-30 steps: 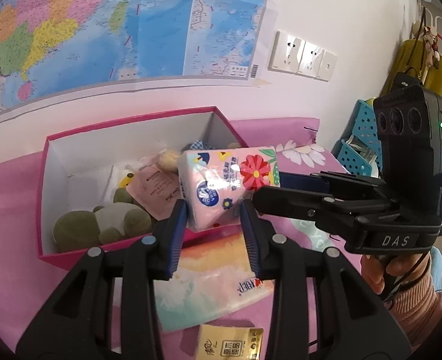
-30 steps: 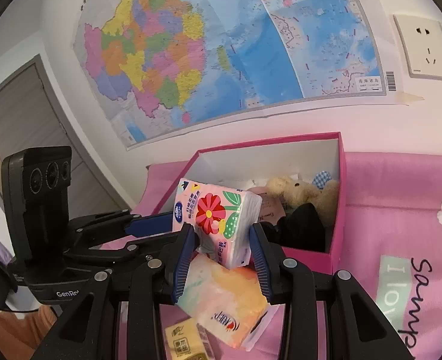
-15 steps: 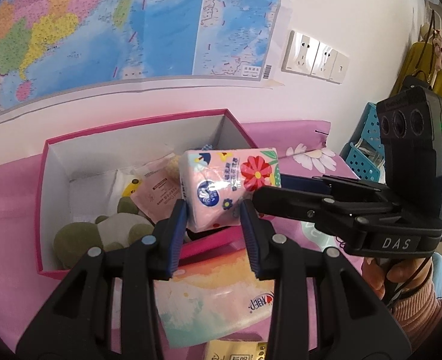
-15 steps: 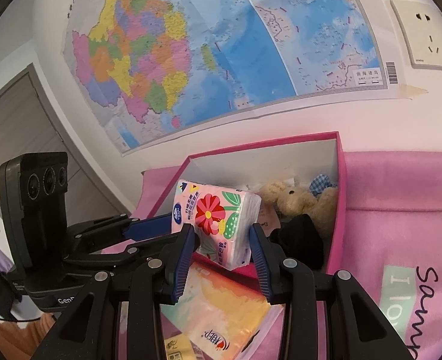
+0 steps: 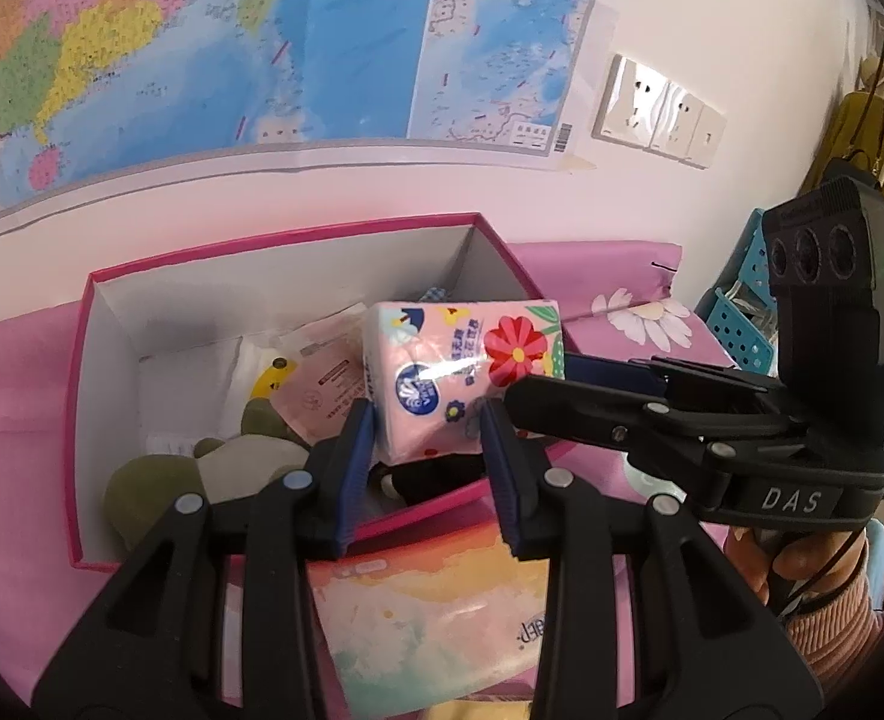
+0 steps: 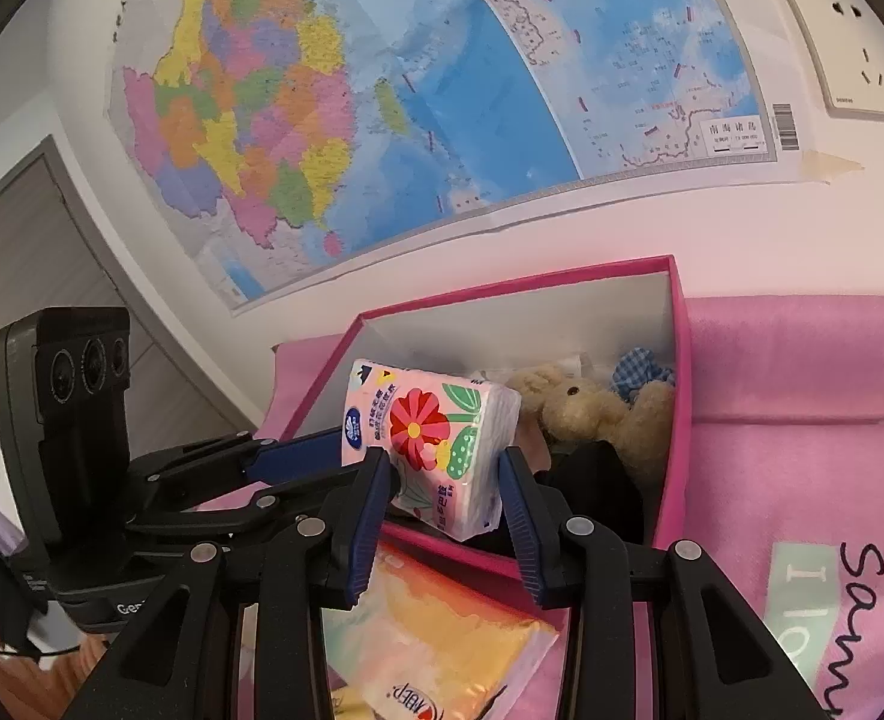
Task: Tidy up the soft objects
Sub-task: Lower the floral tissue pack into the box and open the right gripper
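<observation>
Gripping one pink flower-printed tissue pack (image 5: 460,378) from both ends, the left gripper (image 5: 430,450) and right gripper (image 6: 445,492) hold it above the near edge of the pink-rimmed cardboard box (image 6: 679,396), over plush toys (image 6: 598,414) inside.

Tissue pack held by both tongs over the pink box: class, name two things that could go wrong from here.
1. Both the left tongs and right tongs pinch the soft tissue pack; letting go unevenly could tilt it.
2. The pink box already holds a teddy bear and a green plush, so the pack may land on top and sit unevenly.
</observation>
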`<state>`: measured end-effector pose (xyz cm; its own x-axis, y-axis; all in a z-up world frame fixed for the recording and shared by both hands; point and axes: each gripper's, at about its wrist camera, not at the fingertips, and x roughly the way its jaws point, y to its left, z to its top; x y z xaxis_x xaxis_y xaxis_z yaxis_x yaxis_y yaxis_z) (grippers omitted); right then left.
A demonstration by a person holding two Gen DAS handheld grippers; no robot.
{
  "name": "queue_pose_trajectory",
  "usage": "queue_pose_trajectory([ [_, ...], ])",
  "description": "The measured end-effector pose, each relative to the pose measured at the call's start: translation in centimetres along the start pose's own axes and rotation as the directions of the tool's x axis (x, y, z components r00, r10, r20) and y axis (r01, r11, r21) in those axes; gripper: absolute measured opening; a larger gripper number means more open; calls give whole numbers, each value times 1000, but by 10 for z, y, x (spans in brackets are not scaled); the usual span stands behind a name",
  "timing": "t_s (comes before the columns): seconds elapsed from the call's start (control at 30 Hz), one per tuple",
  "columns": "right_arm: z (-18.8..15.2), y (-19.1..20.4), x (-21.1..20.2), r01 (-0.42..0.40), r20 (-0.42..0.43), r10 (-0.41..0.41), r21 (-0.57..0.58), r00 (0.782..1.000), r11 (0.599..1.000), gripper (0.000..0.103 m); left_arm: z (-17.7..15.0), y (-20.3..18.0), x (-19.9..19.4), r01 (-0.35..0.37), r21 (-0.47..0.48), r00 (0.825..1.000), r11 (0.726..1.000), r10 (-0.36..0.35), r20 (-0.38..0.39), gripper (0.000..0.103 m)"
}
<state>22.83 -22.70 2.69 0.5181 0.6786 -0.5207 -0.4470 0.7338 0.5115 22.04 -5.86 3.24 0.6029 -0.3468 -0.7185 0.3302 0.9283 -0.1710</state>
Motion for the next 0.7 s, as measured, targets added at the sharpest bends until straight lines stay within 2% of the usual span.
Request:
queue_pose_trajectory([
  [0.33,6,-4,23,52,-36,-52,13,998,999,39,9,16,16,-61,-60,998,996,59,-29,38],
  [0.4,6,-4,24,77,-32,-77,14,997,997,39,7,19,14,-66,-62,998,996,65,-21,38],
  [0.63,-2,-7,16,87,-33,-87,12,996,996,40,-7,18,-10,-56,-45,998,997,57,32,38],
  [0.7,-5,-5,10,87,-24,-87,8,996,996,42,-13,17,-22,-55,-34,997,998,57,61,43],
])
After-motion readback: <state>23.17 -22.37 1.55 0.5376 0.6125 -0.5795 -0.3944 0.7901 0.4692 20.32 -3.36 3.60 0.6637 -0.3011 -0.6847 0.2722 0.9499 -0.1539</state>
